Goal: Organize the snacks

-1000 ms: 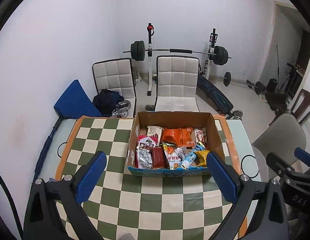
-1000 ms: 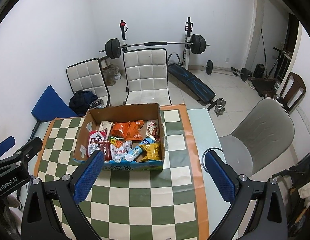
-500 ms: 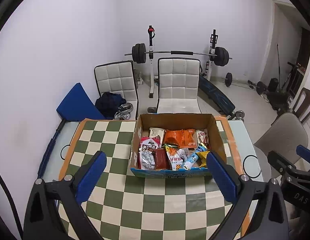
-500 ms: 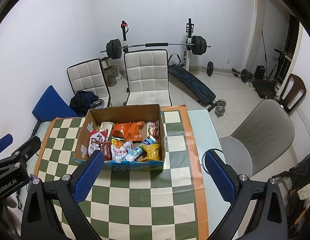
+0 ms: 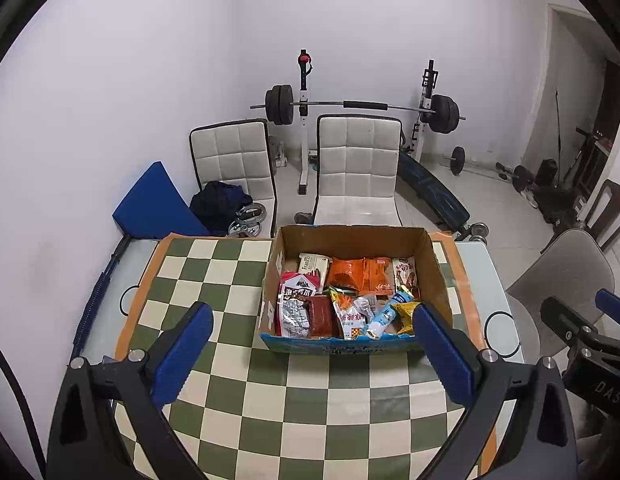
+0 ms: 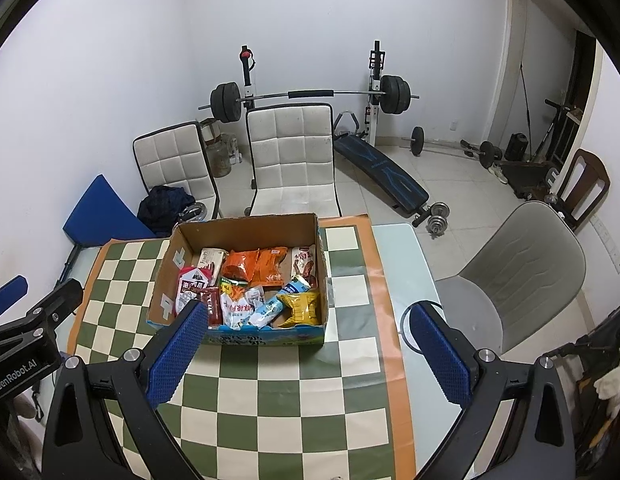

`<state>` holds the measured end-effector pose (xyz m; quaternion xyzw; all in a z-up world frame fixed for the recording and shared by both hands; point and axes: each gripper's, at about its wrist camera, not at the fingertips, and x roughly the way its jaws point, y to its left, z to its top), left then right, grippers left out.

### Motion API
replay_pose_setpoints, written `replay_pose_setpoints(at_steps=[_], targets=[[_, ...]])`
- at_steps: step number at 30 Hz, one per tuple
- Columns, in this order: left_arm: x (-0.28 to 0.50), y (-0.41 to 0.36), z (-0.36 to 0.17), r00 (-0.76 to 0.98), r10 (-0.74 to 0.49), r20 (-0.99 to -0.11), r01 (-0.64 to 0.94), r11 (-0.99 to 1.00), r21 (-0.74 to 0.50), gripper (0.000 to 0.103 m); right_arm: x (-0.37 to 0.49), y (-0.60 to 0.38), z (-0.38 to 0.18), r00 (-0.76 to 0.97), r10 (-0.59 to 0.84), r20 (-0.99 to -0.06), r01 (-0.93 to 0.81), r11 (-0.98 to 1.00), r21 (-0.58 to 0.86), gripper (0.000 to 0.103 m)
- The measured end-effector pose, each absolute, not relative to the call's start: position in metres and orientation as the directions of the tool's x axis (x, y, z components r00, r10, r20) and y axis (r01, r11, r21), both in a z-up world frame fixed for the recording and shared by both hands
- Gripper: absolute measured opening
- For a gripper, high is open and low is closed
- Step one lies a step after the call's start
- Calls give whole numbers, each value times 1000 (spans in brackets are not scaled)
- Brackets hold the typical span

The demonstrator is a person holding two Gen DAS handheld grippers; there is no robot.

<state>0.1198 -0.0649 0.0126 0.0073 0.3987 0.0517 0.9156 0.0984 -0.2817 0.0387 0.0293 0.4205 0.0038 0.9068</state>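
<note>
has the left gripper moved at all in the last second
Yes. The cardboard box and white chair have slid lower in the left wrist view, so the left gripper, jaws wide open, has probably lifted or tilted up.

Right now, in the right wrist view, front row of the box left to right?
Dark red packet → white pouch with red print → light blue tube packet → crumpled yellow bag, all inside the cardboard box.
</note>
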Motion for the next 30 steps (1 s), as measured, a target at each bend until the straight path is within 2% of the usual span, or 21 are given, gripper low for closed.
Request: replay_pose_setpoints(at_steps=[30], targets=[[114, -69, 9, 670, 107, -735, -106, 993, 48, 102, 98, -281, 48, 648, 42, -761, 7, 998, 61, 103]])
